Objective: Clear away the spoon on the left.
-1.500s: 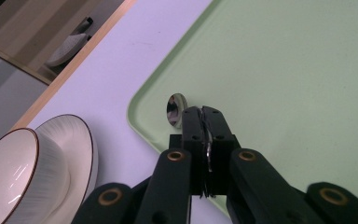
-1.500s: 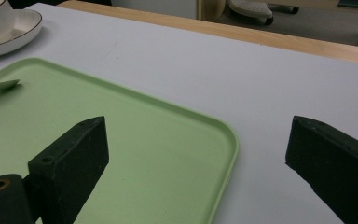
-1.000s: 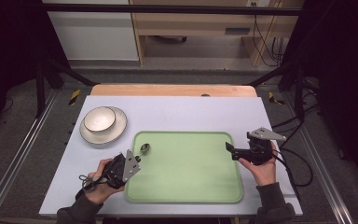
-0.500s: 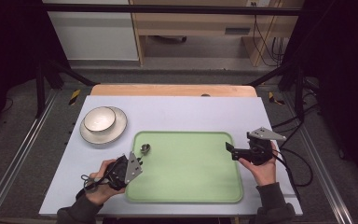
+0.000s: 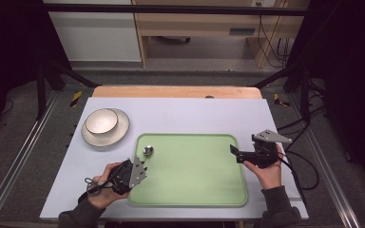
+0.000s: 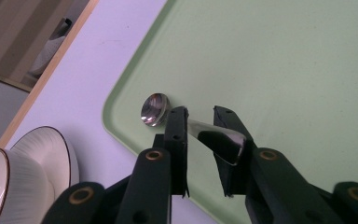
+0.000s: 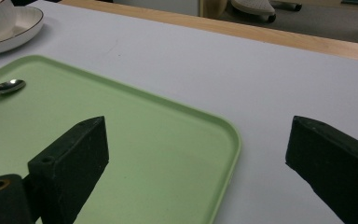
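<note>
Left gripper (image 6: pixel 200 119) at the tray's (image 5: pixel 209 190) near-left corner: jaws just opening, slightly apart, spoon (image 6: pixel 156 108) handle lying between them on the tray. Right gripper (image 5: pixel 234 151) over the tray's right edge, jaws wide apart, empty. Beyond, bowl (image 5: pixel 101 121) on plate (image 5: pixel 119 135).

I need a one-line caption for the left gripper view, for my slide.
Left gripper opening around a spoon lying on the green tray.

Black left claw (image 5: pixel 145 167), black right claw (image 5: pixel 233 151), grey three-cornered plates, trailing black cables, seemingly dark grey sleeves
</note>
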`<state>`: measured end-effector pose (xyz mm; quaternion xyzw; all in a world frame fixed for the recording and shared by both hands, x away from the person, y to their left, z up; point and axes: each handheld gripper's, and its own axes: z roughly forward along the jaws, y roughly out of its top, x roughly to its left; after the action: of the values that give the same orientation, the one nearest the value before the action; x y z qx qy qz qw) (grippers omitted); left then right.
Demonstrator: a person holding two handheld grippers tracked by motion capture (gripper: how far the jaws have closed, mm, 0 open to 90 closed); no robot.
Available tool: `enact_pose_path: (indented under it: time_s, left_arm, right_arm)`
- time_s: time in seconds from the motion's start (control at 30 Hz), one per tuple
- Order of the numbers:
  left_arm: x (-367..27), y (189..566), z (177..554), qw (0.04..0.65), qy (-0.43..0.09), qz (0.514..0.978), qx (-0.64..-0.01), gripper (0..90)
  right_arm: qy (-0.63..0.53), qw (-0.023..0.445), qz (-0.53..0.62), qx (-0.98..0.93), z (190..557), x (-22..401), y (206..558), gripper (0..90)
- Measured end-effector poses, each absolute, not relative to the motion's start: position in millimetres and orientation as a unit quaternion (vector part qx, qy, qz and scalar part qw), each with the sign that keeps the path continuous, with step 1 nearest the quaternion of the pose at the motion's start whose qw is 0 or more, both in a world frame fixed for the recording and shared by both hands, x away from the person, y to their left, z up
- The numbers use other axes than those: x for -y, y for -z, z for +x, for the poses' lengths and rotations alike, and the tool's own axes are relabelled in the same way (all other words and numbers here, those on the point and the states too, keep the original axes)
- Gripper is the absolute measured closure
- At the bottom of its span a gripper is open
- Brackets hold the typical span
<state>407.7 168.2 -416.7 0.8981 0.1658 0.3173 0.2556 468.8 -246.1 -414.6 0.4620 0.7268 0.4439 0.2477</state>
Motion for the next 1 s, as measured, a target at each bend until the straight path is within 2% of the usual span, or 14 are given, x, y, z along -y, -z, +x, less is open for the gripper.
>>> enact_pose_path:
  time_s: [0.57, 1.0]
  left_arm:
    - [-168.2, 421.0, 407.8, 0.252, -0.303, 0.903, -0.168, 59.0]
    - [-170.6, 425.5, 407.4, 0.253, -0.295, 0.905, -0.174, 52.4]
  right_arm:
    - [-0.445, 0.246, 0.462, -0.727, 468.1, 245.7, 414.4, 6.1]
    - [-0.446, 0.248, 0.462, -0.725, 467.8, 246.2, 414.0, 6.0]
